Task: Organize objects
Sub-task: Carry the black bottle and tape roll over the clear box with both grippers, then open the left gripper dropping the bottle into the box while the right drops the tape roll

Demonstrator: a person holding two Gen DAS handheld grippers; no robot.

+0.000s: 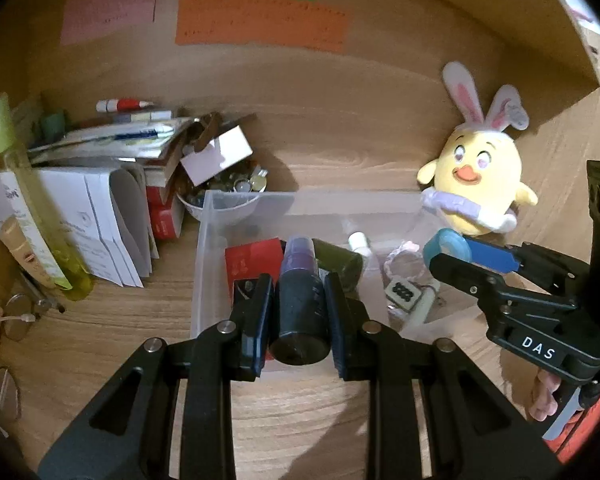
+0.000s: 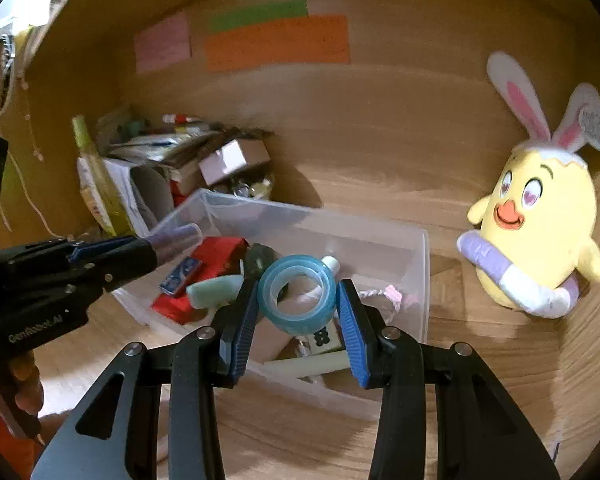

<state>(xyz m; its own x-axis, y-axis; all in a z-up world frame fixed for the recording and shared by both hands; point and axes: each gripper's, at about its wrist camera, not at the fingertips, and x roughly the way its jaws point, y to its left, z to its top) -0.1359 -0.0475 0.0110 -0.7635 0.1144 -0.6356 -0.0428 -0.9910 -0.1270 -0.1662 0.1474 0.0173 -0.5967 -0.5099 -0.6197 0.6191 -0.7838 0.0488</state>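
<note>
Left claw (image 1: 300, 304): pinching a dark little spray bottle (image 1: 300, 312) with a purple see-through cap, lower middle of the left view, hanging just over the near edge of the bin.
Right claw (image 2: 298, 308): clamped on a roll of blue tape (image 2: 298, 294) across its outside, lower middle of the right view, also above the bin.
How the bottle handles: hard, smooth plastic, so probably a bit slippery and light; grabbing the fat lower body like it is now looks right to me, the cap could pop off.
How the tape handles: light and fairly stiff, but a ring can squish if squeezed hard; across the outer rim seems the safe hold.
Clear bin (image 2: 420, 264): one, on the wooden bench (image 1: 284, 408), middle of both views, holding a red packet (image 1: 254, 260), a dark green tube and some small bits I can't really name.
Count: two claws, one bottle, one tape roll, one bin.
Plush chick (image 2: 540, 232): one, bunny ears, right side, just behind the bin.
Far left pile: papers, a green bottle (image 1: 28, 200), a bowl (image 1: 220, 204) of odds and ends.
Back wall: three coloured notes, pink, green, orange, upper middle.
</note>
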